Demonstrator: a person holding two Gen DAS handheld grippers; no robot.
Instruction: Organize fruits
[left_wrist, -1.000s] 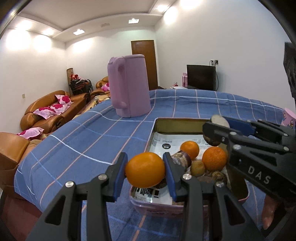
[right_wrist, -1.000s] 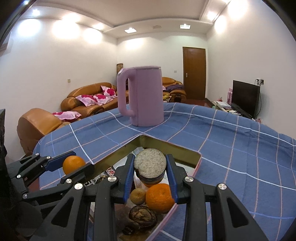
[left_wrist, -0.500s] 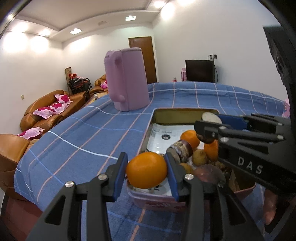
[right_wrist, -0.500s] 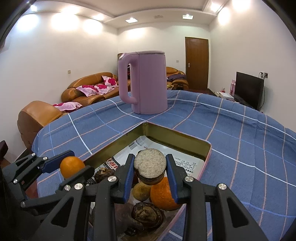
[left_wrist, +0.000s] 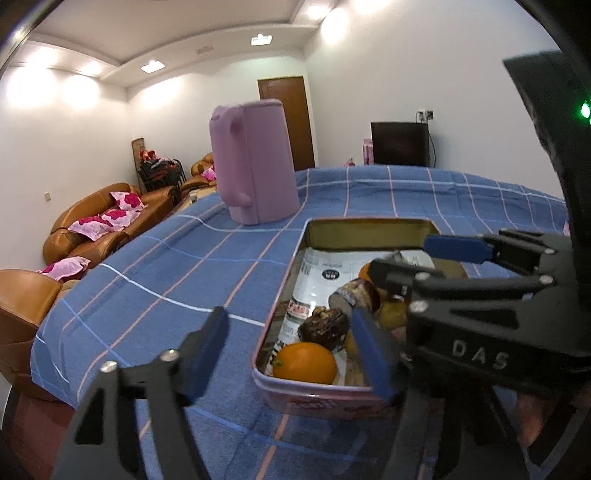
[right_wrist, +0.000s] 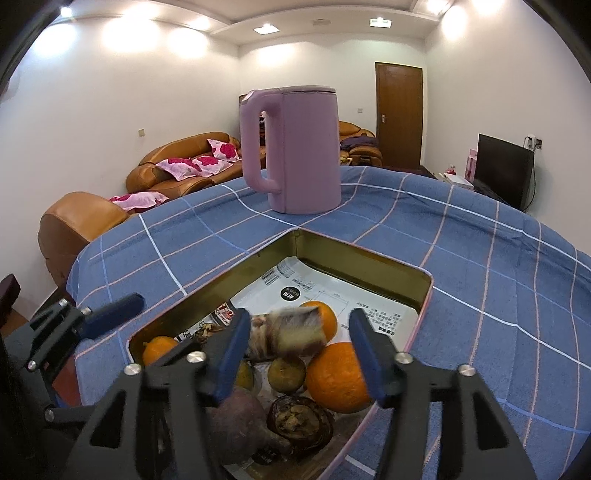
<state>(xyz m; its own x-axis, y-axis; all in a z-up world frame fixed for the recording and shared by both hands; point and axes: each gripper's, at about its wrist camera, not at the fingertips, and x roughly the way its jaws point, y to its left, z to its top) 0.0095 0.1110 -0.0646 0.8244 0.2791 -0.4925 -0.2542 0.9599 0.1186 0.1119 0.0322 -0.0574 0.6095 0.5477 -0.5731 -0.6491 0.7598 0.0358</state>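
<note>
While the round orange fruit (left_wrist: 304, 363) sits in the near corner of the shallow pink metal tin (left_wrist: 325, 400), the left gripper (left_wrist: 291, 354) has just sprung open, empty; the right gripper (right_wrist: 297, 356) has likewise been opening, a blurred brown cut chunk (right_wrist: 286, 334) loose between its jaws above the blue checked bench (right_wrist: 480, 266).

both wrist cameras look down close over the shared tin (left_wrist: 365, 226) (right_wrist: 373, 260).
</note>
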